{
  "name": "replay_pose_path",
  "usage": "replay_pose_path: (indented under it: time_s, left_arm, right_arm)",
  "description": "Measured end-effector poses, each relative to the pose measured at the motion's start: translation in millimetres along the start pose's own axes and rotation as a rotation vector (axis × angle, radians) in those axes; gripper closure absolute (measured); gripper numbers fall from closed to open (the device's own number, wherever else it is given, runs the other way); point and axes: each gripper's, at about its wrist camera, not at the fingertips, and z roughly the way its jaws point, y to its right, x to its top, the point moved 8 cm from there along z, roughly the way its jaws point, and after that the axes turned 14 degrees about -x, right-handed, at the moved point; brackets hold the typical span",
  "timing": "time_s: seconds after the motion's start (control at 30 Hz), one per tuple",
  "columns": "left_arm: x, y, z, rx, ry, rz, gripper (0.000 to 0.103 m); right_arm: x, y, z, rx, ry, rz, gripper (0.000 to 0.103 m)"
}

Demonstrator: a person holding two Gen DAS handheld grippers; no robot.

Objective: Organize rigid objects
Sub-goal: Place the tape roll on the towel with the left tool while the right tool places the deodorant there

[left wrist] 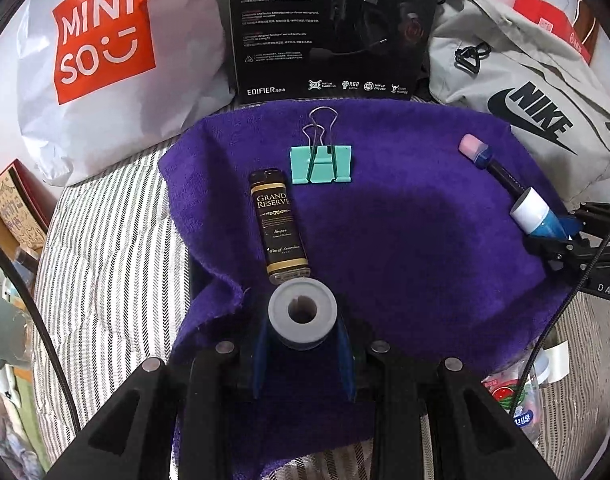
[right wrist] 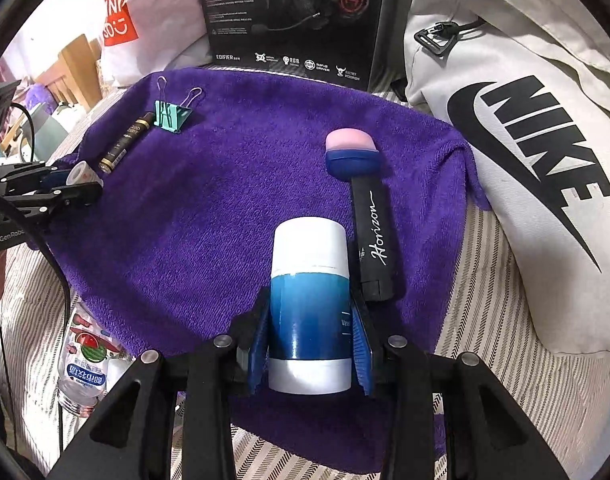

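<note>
Purple towel (left wrist: 405, 240) | left gripper (left wrist: 303, 354) clamps grey spool (left wrist: 303, 312) | right gripper (right wrist: 311, 344) clamps blue-white tube (right wrist: 310, 300) | binder clip (left wrist: 320, 164) ahead

- purple towel (left wrist: 405, 240): terry cloth, rough nap, matt
- binder clip (left wrist: 321, 164): mint body, matt; wire handles shiny metal
- grey spool (left wrist: 303, 312): matt plastic, smooth
- blue-white tube (right wrist: 310, 304): glossy smooth plastic
- black bar (left wrist: 279, 226): glossy label, gold trim
- Nike bag (right wrist: 525, 160): woven cloth, matt
- bed sheet (left wrist: 105, 248): striped cloth
</note>
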Motion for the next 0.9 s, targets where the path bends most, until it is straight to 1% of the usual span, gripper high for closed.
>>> replay_pose_path:
  time_s: [0.07,0.13,0.17,0.2,0.27,0.3,0.4,0.5,0.7,0.73,0.83,0.9]
  left_arm:
    - [0,1,0,0.012,0.003,0.005,0.075]
    - [-1,1,0,0.021,0.007,0.007,0.075]
    - [-1,1,0,0.021,0.006,-0.001,0.074]
    - [0,1,0,0.017,0.002,-0.009,0.072]
    - [-3,3,-1,0.000,-0.007,-0.016,0.060]
    - [-5,6,-2,-0.008,-0.012,-0.014,0.058]
    - [-10,11,-8,0.011,-0.004,-0.015,0.058]
    - [-13,13,-19,0.003,0.009,-0.047,0.058]
    - [-27,31,-49,0.015,0.049,-0.026,0.057]
    - [-31,36,-53,0.002,0.050,-0.031,0.056]
    - [-42,50,-63,-0.026,0.064,-0.036,0.056]
    - [-48,62,-65,-0.047,0.063,-0.031,0.056]
  right_arm:
    - [1,-1,0,-0.006,-0.005,-0.003,0.066]
    - [1,-1,0,0.002,-0.010,-0.004,0.063]
    - [0,-2,0,0.010,-0.011,-0.005,0.059]
    - [0,-3,0,0.028,-0.012,-0.004,0.051]
    - [0,-7,-1,0.052,-0.011,-0.011,0.044]
    - [-1,-9,-1,0.047,-0.012,-0.019,0.044]
    - [-1,-10,-2,0.033,-0.030,-0.024,0.044]
    - [-2,-7,-8,0.053,-0.035,0.018,0.044]
    - [-14,8,-35,0.053,-0.012,0.086,0.041]
    - [-18,10,-40,0.051,-0.005,0.096,0.041]
    - [-32,17,-61,0.045,0.018,0.129,0.040]
    - [-43,21,-74,0.041,0.030,0.149,0.037]
